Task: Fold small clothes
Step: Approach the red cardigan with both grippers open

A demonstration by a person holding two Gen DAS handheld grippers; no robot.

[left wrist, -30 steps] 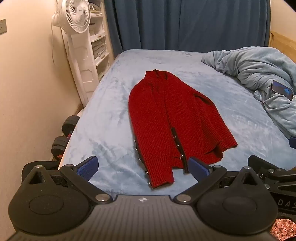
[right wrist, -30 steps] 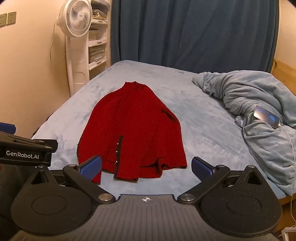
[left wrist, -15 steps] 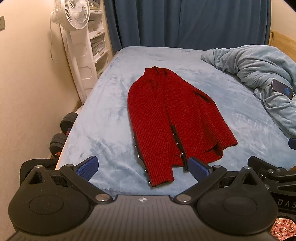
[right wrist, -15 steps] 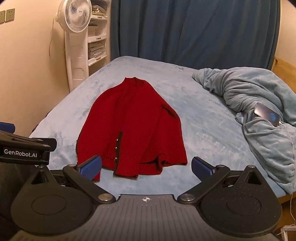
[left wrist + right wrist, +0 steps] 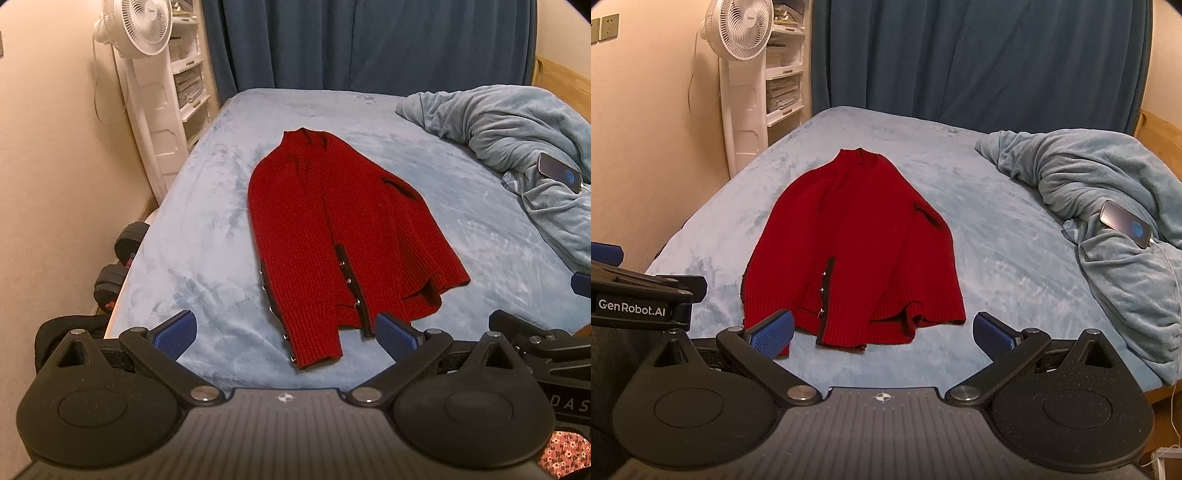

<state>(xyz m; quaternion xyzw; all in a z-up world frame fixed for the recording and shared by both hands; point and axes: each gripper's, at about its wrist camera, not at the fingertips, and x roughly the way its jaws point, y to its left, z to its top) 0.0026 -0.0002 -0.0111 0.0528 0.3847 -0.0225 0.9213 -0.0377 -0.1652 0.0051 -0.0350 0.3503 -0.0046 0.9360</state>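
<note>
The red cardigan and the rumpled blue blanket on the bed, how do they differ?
The red cardigan lies spread flat mid-bed; the blue blanket is bunched in a heap at the bed's right side. The cardigan is ribbed knit with dark trim; the blanket is plush and carries a phone. Both rest on the bed, untouched.

My red knit cardigan [image 5: 343, 236] lies flat on the pale blue bed [image 5: 207, 236], collar toward the far curtain end and hem toward me. Both sleeves are folded in over the body. The front is partly open near the hem, showing a dark placket edge with small metal snaps [image 5: 349, 282], and more snaps run along its left edge. From my right view it lies left of centre.
</note>
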